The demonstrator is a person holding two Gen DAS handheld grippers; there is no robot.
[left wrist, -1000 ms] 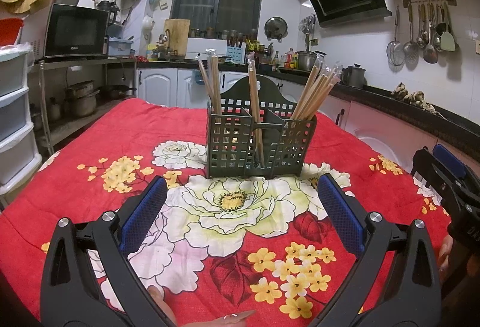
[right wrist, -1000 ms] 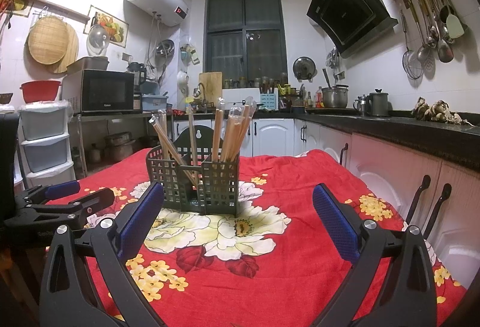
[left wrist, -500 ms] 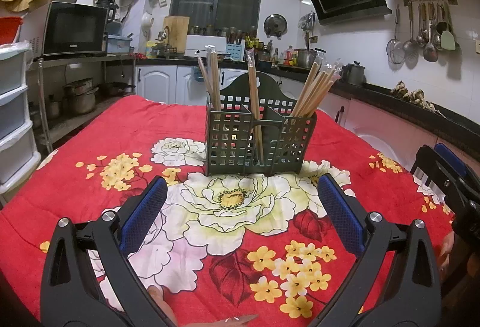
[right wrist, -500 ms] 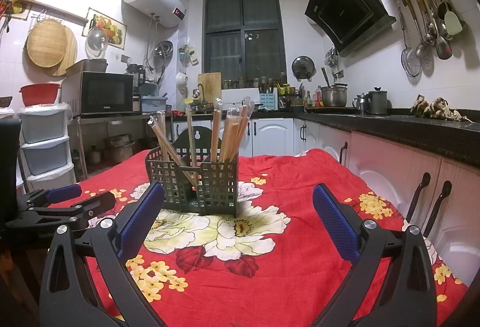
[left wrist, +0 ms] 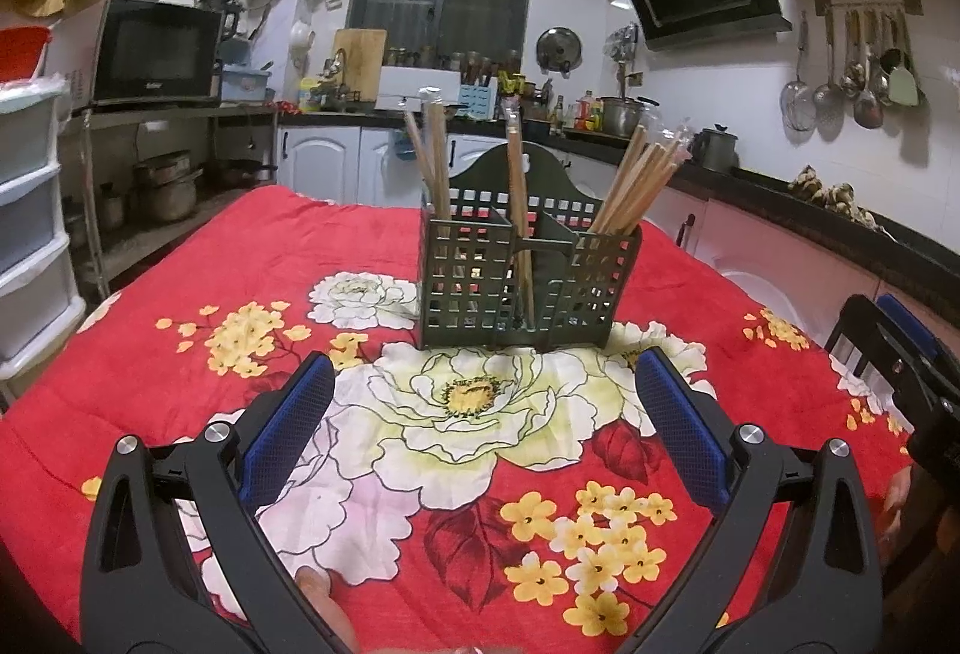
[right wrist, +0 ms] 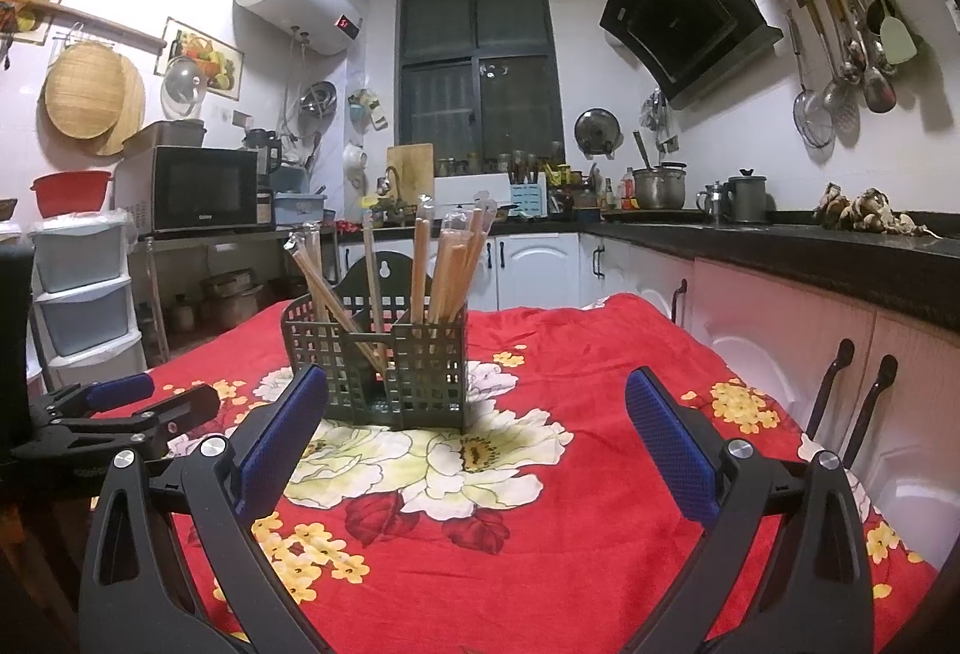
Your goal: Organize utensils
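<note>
A dark green lattice utensil holder [left wrist: 523, 282] stands upright on the red floral tablecloth [left wrist: 252, 258]. Wrapped wooden chopsticks stand in it: a pair at the left [left wrist: 433, 162], one in the middle [left wrist: 517, 186], a bundle at the right [left wrist: 642, 174]. My left gripper [left wrist: 483, 429] is open and empty, low over the cloth, short of the holder. The holder also shows in the right wrist view [right wrist: 384, 354]. My right gripper [right wrist: 477, 441] is open and empty, near the holder's right side. Each gripper shows at the other view's edge.
A black counter [right wrist: 810, 246] with white cabinets runs along the right and back. Plastic drawers [right wrist: 78, 294] and a microwave [right wrist: 198, 186] on a shelf stand at the left. Ladles hang on the right wall [left wrist: 852, 66].
Both views have tilted slightly and drawn a little back from the holder. Both grippers stay open and empty. The holder and chopsticks have not moved.
</note>
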